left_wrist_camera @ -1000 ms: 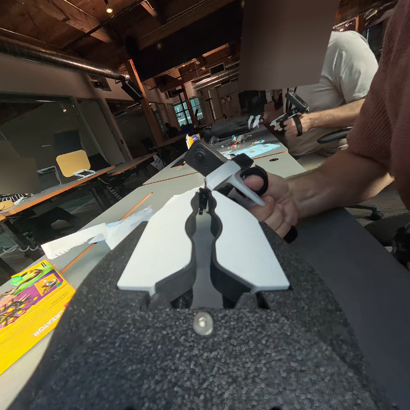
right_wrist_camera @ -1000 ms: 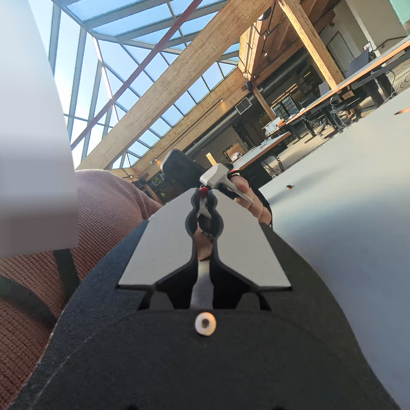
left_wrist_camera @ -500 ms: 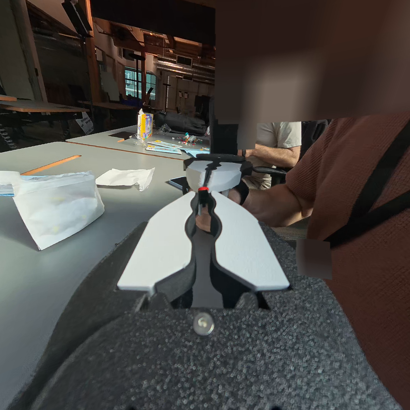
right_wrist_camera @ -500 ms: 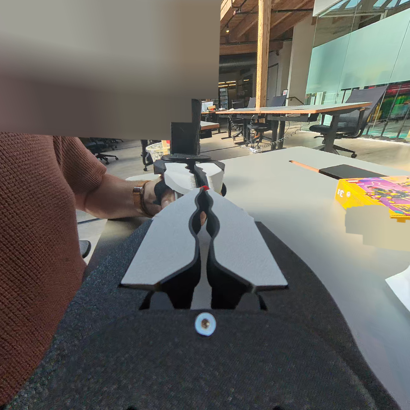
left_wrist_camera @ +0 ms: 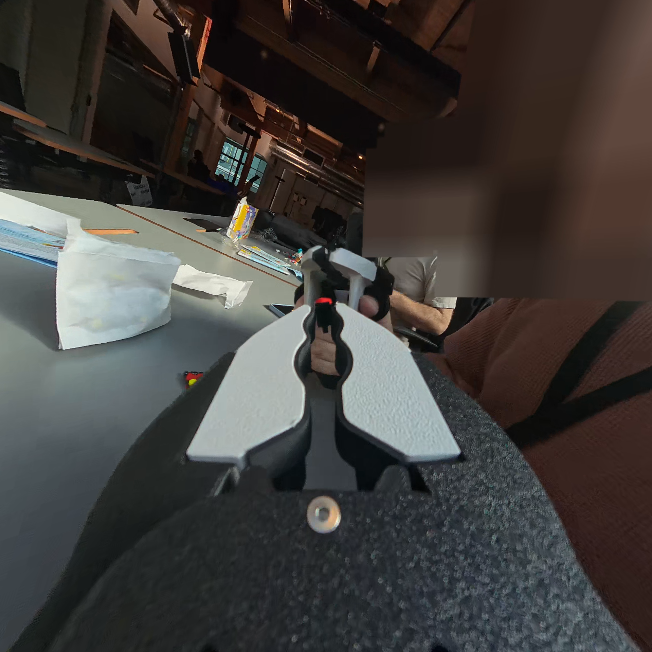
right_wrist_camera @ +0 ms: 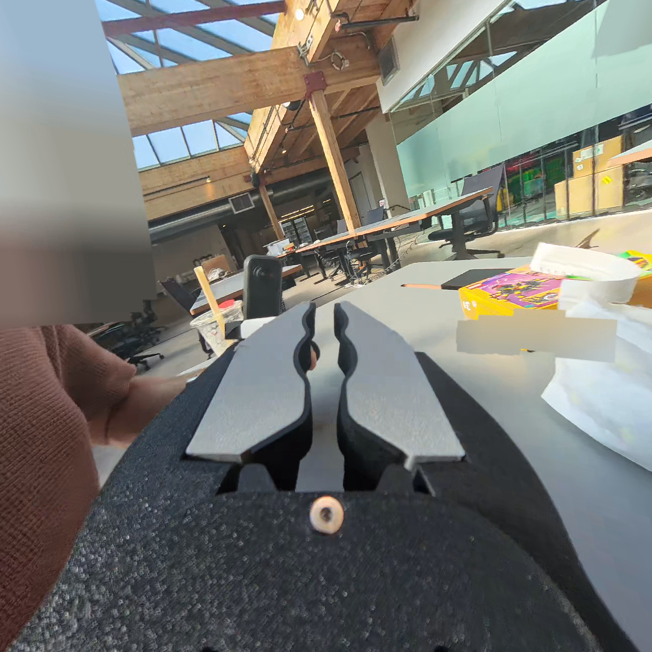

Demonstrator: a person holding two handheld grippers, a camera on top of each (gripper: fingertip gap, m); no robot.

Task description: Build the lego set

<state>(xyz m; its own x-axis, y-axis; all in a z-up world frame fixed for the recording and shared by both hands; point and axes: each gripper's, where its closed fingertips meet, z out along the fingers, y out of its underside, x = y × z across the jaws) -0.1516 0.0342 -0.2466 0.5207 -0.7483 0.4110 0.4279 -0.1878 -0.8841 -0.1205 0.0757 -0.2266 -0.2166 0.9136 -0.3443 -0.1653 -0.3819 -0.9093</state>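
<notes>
My left gripper (left_wrist_camera: 323, 312) is shut on a small black lego piece with a red top (left_wrist_camera: 324, 301), held above the grey table (left_wrist_camera: 106, 405). The right gripper (left_wrist_camera: 330, 264) shows just beyond it, facing it, held in a hand. In the right wrist view my right gripper (right_wrist_camera: 324, 309) is open by a narrow gap and empty, above the table (right_wrist_camera: 405, 310). The left gripper's black camera (right_wrist_camera: 263, 285) stands just past its left finger. A small red and yellow lego piece (left_wrist_camera: 192, 378) lies on the table, left of my left gripper.
A white paper bag (left_wrist_camera: 109, 300) and a torn bag (left_wrist_camera: 211, 282) lie to the left, with a booklet (left_wrist_camera: 28, 240) behind. A yellow lego box (right_wrist_camera: 508, 296) and white bag (right_wrist_camera: 607, 384) sit right. A plastic cup (right_wrist_camera: 213, 326) stands by the table edge. Another person's table is beyond. My right fingertips sit around 6 centimetres from my left ones.
My right gripper has opened, let go of the black piece and swung right, away from the left gripper. My left gripper still holds the piece and has tilted.
</notes>
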